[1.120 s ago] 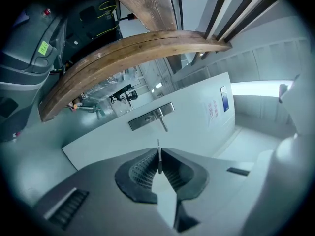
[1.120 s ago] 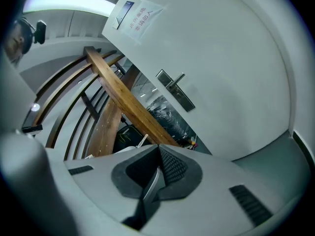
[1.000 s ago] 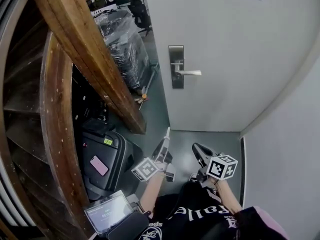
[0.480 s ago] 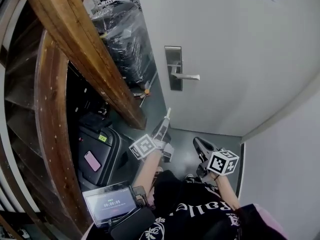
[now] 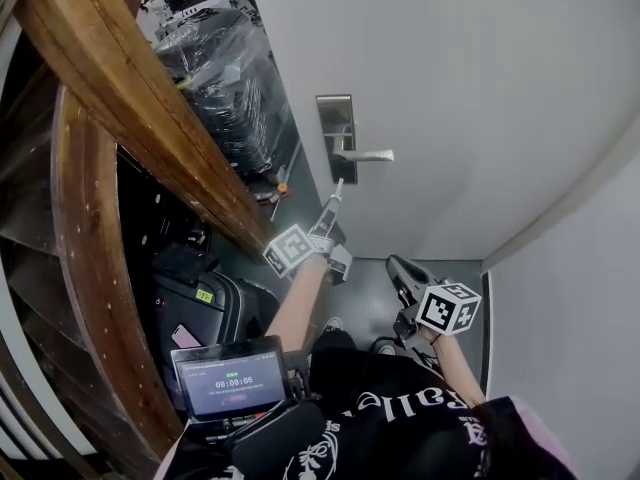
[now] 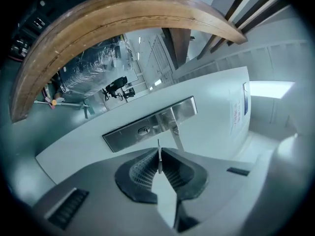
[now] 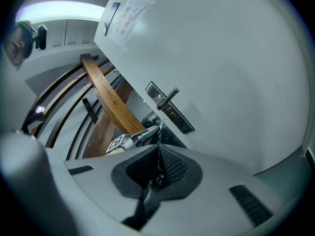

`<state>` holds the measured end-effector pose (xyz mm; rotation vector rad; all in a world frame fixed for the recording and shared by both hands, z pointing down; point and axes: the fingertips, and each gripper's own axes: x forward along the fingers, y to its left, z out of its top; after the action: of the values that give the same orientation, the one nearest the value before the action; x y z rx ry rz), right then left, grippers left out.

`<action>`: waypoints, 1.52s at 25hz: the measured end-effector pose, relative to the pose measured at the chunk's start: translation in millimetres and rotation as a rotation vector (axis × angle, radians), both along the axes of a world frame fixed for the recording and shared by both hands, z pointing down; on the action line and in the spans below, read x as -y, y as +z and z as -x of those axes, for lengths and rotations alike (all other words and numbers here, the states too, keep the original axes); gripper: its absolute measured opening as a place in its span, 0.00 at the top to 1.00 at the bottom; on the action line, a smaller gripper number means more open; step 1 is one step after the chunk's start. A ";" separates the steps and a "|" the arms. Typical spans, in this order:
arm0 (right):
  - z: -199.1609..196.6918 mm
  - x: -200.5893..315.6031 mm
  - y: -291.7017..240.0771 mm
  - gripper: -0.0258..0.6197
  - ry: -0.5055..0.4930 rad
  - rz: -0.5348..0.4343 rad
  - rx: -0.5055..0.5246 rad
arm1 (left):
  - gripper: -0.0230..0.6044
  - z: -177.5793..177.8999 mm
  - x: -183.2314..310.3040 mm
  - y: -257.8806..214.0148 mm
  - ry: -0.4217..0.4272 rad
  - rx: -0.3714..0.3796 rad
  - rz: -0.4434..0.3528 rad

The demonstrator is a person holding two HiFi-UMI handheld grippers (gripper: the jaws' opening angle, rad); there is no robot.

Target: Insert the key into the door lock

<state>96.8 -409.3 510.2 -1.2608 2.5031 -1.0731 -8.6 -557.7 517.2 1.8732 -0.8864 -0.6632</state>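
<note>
The left gripper has its jaws pressed together on the key. In the left gripper view the key shows as a thin metal blade standing on edge between the two ribbed pads, and its tip sticks out past them. The tip points toward the steel lock plate on the white door. It is near the plate but does not touch it, and the keyhole lies a little to the left of the tip. The door handle comes out of the plate just beside the tip.

The head view does not show the keyhole. There the left gripper is raised toward the door, with the key just under the handle. The right gripper is lower and well apart from the door. A tablet with a lit screen sits below the left arm, and a wooden stair beam runs across the left side.

In the right gripper view, the right gripper has its jaws closed one against the other, and I cannot make out anything held between them. Only this view shows a paper sheet stuck high on the door.
</note>
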 end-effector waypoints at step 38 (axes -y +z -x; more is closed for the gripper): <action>-31.2 37.2 21.1 0.93 0.095 0.037 -0.028 | 0.92 -10.0 80.5 15.1 -0.190 -0.287 0.171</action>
<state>127.9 -446.5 531.3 -1.3990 2.4269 -1.0918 1.4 -638.2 532.3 1.5087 -0.9078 -0.9169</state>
